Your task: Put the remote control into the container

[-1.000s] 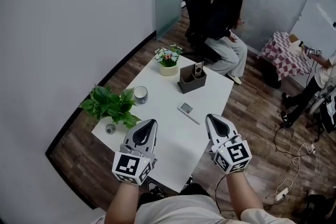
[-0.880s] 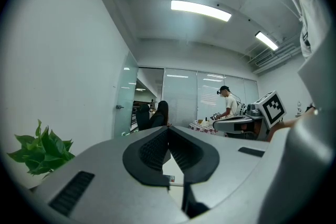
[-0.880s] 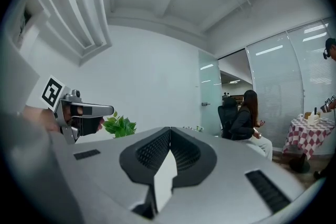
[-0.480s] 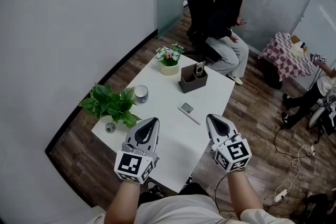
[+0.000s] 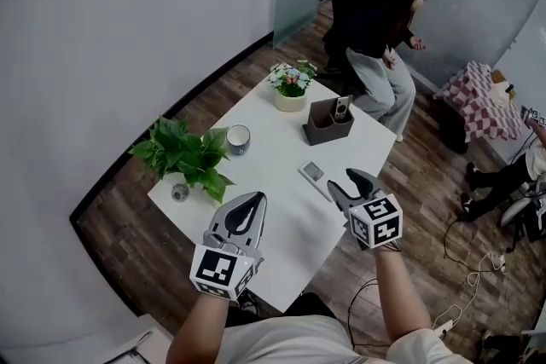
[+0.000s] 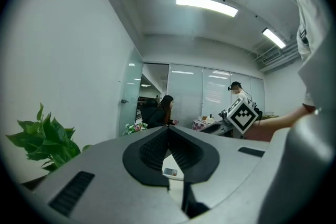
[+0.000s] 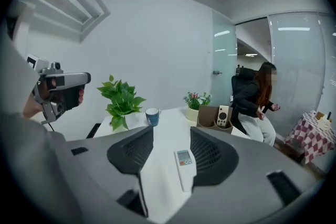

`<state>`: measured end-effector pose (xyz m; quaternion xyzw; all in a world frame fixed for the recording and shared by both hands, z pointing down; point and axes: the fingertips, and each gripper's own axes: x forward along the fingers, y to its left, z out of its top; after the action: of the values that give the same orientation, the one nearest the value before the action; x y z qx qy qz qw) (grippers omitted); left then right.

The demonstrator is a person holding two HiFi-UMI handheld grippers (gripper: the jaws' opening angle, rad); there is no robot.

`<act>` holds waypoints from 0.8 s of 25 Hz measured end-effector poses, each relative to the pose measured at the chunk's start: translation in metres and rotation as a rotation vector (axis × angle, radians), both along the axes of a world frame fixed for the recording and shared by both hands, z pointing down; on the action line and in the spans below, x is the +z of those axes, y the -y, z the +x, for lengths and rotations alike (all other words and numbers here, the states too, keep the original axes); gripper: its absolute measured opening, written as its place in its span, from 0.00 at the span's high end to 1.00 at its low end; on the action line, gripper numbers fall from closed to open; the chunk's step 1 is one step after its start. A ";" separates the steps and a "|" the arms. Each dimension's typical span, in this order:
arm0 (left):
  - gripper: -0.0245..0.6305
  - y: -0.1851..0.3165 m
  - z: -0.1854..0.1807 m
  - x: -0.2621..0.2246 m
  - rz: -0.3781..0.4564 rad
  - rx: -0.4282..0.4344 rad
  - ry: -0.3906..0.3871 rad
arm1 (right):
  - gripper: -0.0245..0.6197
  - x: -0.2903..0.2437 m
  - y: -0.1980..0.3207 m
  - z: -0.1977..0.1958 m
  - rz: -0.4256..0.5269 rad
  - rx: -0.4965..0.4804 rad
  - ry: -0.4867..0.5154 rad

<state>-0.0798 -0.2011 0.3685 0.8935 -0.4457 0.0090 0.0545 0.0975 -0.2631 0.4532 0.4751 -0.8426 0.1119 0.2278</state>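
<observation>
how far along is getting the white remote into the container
Nothing done: the white remote lies flat on the table, apart from the container. In hand: the right gripper has just opened its fingers facing it, nothing between them. Still to do: grip it, carry it, drop it in the container.

**A:** What changes at your right gripper [image 5: 348, 183]?

**B:** Its jaws, closed in the two earlier head views, have just been opening and now stand apart. You bring it forward and down, so that its tips tilt toward the table [image 5: 264, 141].

**A:** And relative to the remote control [image 5: 313, 176]?

**B:** Earlier your right gripper hangs well short of it. Now its tips are just beside the remote's near end. In the right gripper view the remote lies between the two pads [image 7: 136, 152], with neither pressing on it.

**A:** Anything else?

**B:** Your head view shifts: the table and the seated person [image 5: 384, 38] now appear further right. That person's hand now reaches outward.
</observation>
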 end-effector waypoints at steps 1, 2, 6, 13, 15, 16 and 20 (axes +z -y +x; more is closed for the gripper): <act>0.95 0.001 -0.001 0.003 -0.006 -0.008 0.001 | 0.64 0.008 0.006 0.000 -0.025 -0.014 -0.017; 0.95 0.003 -0.002 0.006 -0.011 -0.017 0.001 | 0.63 0.017 0.012 -0.001 -0.048 -0.028 -0.032; 0.95 0.009 -0.005 0.016 -0.028 -0.054 0.000 | 0.61 0.054 0.034 -0.003 -0.148 -0.078 -0.095; 0.95 0.026 -0.005 0.049 -0.081 -0.126 0.004 | 0.56 0.130 0.065 -0.007 -0.338 -0.174 -0.246; 0.95 0.031 -0.003 0.062 -0.104 -0.140 0.007 | 0.55 0.150 0.073 -0.006 -0.387 -0.195 -0.281; 0.95 0.033 -0.002 0.067 -0.113 -0.146 0.006 | 0.54 0.159 0.076 -0.006 -0.407 -0.203 -0.295; 0.95 0.039 -0.002 0.083 -0.139 -0.169 -0.001 | 0.53 0.189 0.088 -0.005 -0.488 -0.231 -0.340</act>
<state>-0.0816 -0.2399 0.4515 0.8468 -0.5176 0.0351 0.1173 0.0921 -0.3509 0.6420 0.3193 -0.7892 0.2031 0.4837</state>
